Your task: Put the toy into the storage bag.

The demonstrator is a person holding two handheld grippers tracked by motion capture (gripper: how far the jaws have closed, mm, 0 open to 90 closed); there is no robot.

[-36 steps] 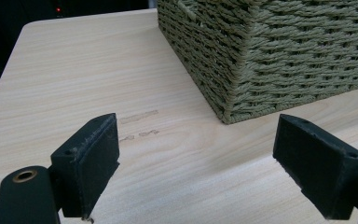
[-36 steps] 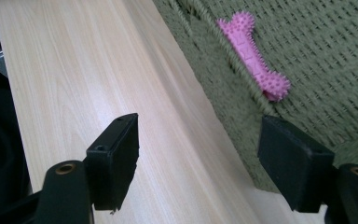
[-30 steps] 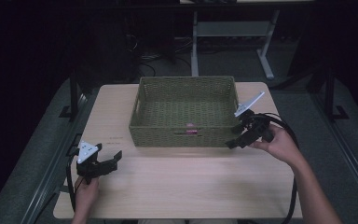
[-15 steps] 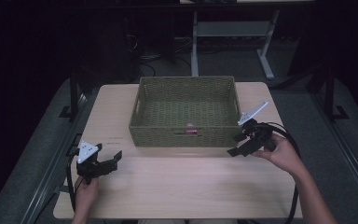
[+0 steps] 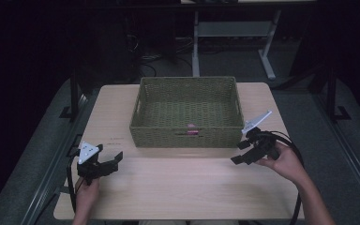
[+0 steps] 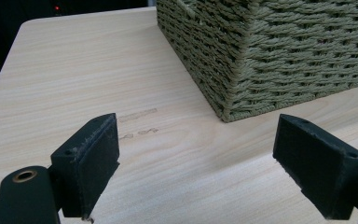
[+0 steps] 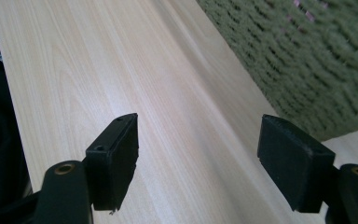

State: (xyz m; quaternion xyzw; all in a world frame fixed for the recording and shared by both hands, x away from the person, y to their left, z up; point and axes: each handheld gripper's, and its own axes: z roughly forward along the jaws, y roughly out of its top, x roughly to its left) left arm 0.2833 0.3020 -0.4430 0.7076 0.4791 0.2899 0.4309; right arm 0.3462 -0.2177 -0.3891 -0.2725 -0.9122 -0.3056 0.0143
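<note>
Right gripper (image 5: 245, 153) withdrawn from basket (image 5: 186, 133), lowered toward table (image 5: 178, 187) near right edge; jaws spread, empty. Left gripper (image 5: 104, 162) unmoved near front-left corner, jaws spread. Pink item (image 5: 192, 126) inside basket, front wall; placement likely done

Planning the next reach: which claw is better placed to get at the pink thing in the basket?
Probably the right claw: open, empty, nearer the pink thing in the basket.

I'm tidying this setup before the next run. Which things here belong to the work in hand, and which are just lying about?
In the job:
- basket
- pink thing inside it
- left gripper, open
- right gripper, open

Lying about:
- faint marks on the table
- desk frame behind
</note>
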